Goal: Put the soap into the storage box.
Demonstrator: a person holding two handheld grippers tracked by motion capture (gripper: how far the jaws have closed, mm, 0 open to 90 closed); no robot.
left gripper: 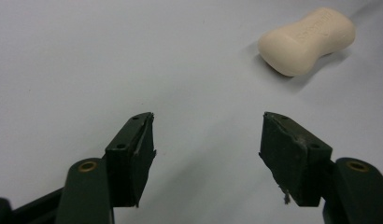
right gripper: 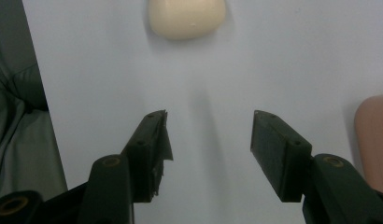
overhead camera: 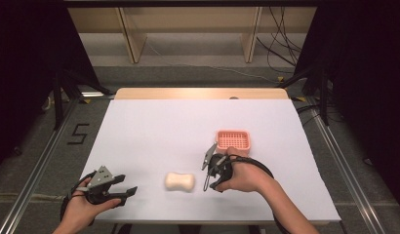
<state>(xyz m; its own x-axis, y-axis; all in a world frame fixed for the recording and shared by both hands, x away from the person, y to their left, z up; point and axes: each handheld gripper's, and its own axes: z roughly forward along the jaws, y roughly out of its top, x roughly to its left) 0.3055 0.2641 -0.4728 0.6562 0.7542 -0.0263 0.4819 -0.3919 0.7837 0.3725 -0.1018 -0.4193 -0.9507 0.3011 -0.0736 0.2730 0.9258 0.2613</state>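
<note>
High view: soap [overhead camera: 179, 181] between grippers' jaws.

A lab recording station, not a home or shop.

A white-covered desk [overhead camera: 154, 126] with a bare wooden strip along its far edge stands on grey carpet between black curtains [overhead camera: 369, 73] that wall off both sides. Metal floor rails [overhead camera: 37, 170] run past its left and right edges, loose cables [overhead camera: 281, 44] trail on the floor beyond its far right corner, and a "5" [overhead camera: 77, 133] is taped down by its left edge.
</note>
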